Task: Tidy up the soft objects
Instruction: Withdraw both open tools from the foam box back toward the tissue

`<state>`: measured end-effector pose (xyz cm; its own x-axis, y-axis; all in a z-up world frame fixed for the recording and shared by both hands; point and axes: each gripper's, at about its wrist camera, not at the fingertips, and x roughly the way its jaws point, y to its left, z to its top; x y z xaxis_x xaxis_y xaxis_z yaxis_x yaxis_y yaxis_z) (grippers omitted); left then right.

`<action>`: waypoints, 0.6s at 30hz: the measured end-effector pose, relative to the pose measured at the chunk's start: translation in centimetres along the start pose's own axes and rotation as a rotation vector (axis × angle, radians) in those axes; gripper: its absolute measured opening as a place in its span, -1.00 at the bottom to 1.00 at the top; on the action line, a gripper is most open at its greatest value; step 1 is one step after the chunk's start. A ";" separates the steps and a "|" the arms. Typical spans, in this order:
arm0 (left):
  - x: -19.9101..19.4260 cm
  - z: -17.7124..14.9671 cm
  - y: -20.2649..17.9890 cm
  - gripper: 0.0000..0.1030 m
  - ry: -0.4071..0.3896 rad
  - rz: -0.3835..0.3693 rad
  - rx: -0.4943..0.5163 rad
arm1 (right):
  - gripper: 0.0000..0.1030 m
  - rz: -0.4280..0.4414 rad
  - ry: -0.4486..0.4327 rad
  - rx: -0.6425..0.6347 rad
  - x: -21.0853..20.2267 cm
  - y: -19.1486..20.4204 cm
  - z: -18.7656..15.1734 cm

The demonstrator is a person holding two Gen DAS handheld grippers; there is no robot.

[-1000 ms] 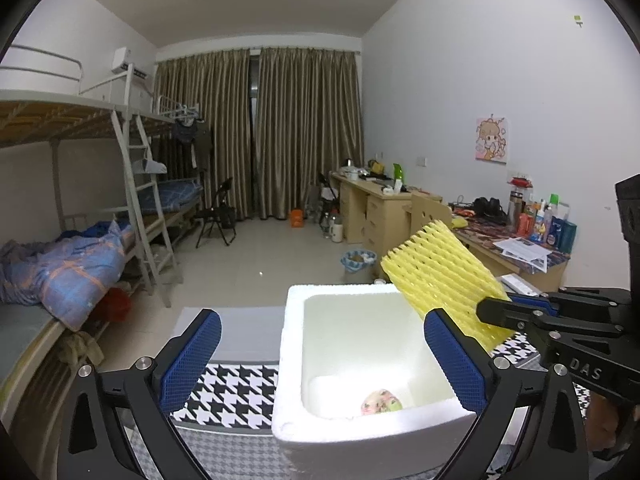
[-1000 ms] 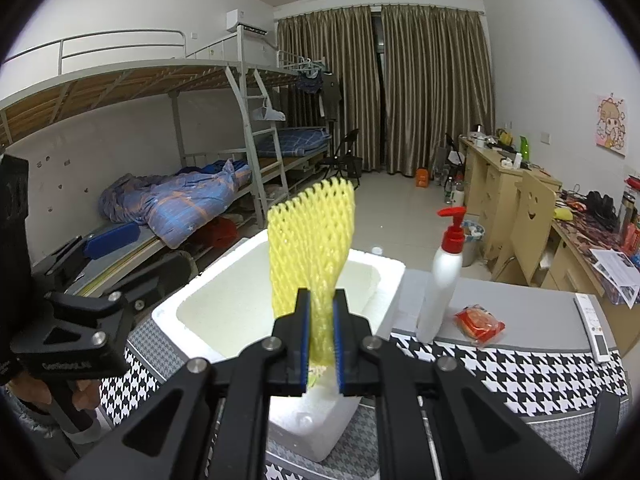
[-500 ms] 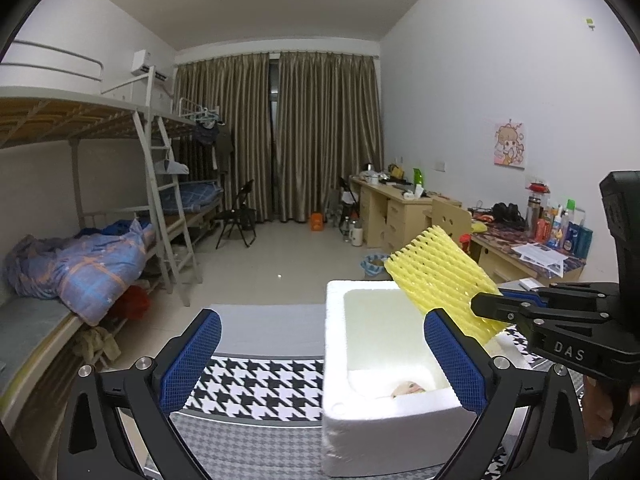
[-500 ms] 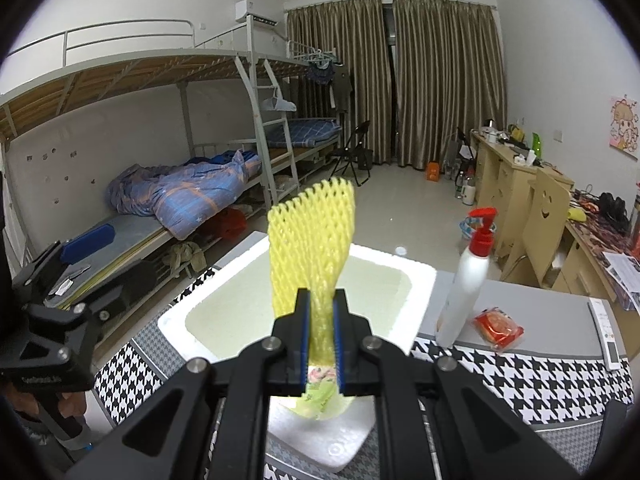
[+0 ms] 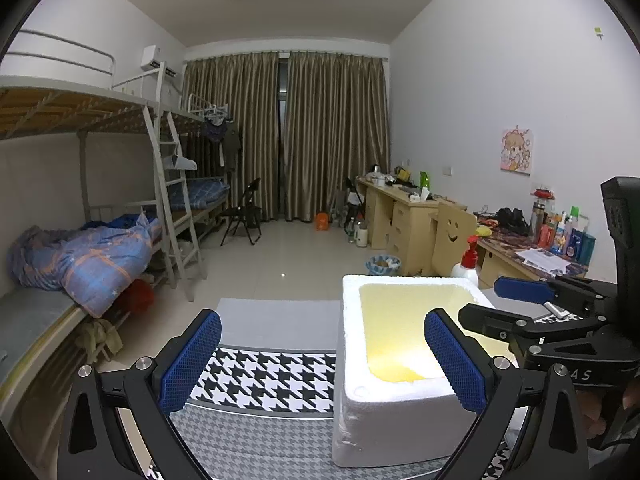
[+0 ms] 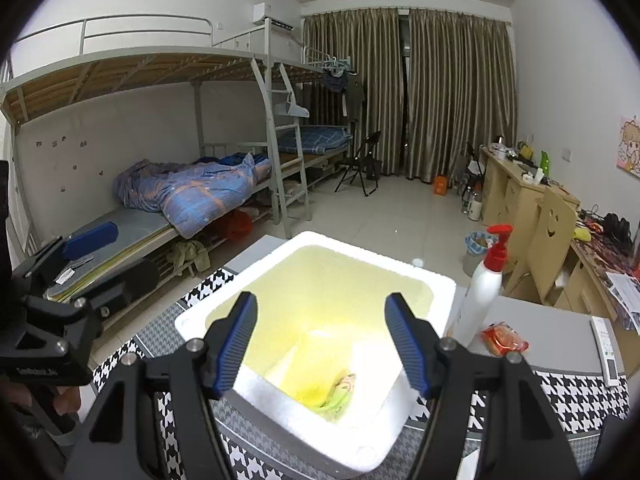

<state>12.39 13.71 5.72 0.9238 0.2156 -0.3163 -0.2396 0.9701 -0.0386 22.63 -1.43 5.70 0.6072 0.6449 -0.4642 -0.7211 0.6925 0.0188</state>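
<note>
The left claw (image 5: pixel 322 356) is wide open and holds nothing. It waits at about 9 o'clock of the white box (image 6: pixel 440 292) on the worktop (image 6: pixel 552 320). The right claw (image 6: pixel 320 344) hangs over the box. Its jaws are opening, and nothing is between them. The yellow net (image 6: pixel 316 394) lies at the bottom of the box, next to a small soft thing. To do this step well, open all the way, then lift straight up so the claw does not bump the box wall. At 3 o'clock of the box stand a bottle (image 6: pixel 484 292) and a red packet (image 6: pixel 504 340).
</note>
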 end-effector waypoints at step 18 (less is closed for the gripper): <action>-1.8 -0.2 -1.8 0.98 -0.013 -0.039 0.023 | 0.65 -0.003 -0.050 0.008 -3.1 -0.3 -0.5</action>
<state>11.06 11.59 6.18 0.9362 0.1785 -0.3026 -0.1962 0.9801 -0.0290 20.80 -3.77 6.65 0.6257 0.6577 -0.4196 -0.7166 0.6971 0.0241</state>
